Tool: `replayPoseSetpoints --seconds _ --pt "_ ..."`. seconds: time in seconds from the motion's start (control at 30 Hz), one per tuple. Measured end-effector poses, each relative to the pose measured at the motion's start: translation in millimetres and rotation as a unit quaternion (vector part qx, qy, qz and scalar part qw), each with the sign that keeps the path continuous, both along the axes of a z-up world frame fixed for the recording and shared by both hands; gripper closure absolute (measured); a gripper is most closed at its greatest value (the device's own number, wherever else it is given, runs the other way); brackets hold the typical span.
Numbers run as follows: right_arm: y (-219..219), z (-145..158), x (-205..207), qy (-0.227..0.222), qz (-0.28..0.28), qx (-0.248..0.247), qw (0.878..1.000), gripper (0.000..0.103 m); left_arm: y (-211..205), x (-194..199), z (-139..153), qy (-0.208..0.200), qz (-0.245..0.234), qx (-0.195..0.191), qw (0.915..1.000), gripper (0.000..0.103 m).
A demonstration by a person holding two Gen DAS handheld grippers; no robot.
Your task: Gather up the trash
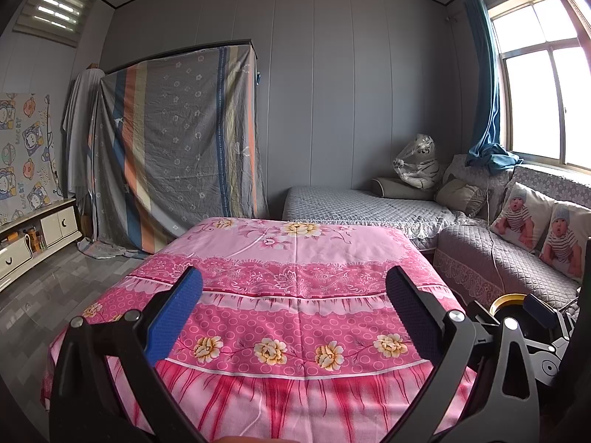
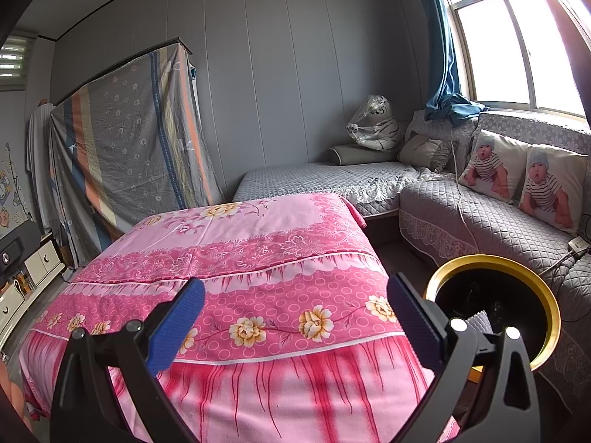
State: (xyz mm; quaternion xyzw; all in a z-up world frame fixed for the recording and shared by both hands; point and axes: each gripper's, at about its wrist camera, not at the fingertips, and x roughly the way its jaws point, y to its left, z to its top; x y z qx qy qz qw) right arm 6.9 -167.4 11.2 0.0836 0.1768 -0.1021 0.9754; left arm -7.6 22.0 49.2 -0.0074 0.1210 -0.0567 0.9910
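Both tools spread wide, right tool (image 2: 295, 317) beside gold-rimmed bin (image 2: 554, 310), paper inside

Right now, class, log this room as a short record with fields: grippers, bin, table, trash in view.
left gripper: open, empty, over the table
right gripper: open, empty, over the table
bin: black, gold rim, right of the table, beside the sofa
bin contents: a pale crumpled piece shows inside
table: covered by a pink flowered cloth
trash on table: none seen
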Motion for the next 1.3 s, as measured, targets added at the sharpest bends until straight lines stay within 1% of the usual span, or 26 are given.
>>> replayPoseSetpoints --seconds 0.33,0.47,0.6,0.7,1.3 --pt "1 -1 -1 0.003 0.001 0.001 1.000 0.008 2 0 -3 0.000 -0.006 -0.001 1.0000 0.008" --pt "1 -2 -2 0.003 0.001 0.001 1.000 0.008 3 0 -4 -0.010 0.007 0.004 0.9999 0.008" --pt "0 -2 -1 0.006 0.002 0.003 1.000 0.008 8 4 -2 0.004 0.005 -0.008 1.0000 0.008" --pt "0 -4 -1 0.007 0.003 0.003 1.000 0.008 8 6 -3 0.010 0.007 -0.008 0.9999 0.008" --pt "0 -7 -1 0.011 0.004 0.005 1.000 0.008 11 9 -4 0.013 0.008 -0.009 0.9998 0.008"
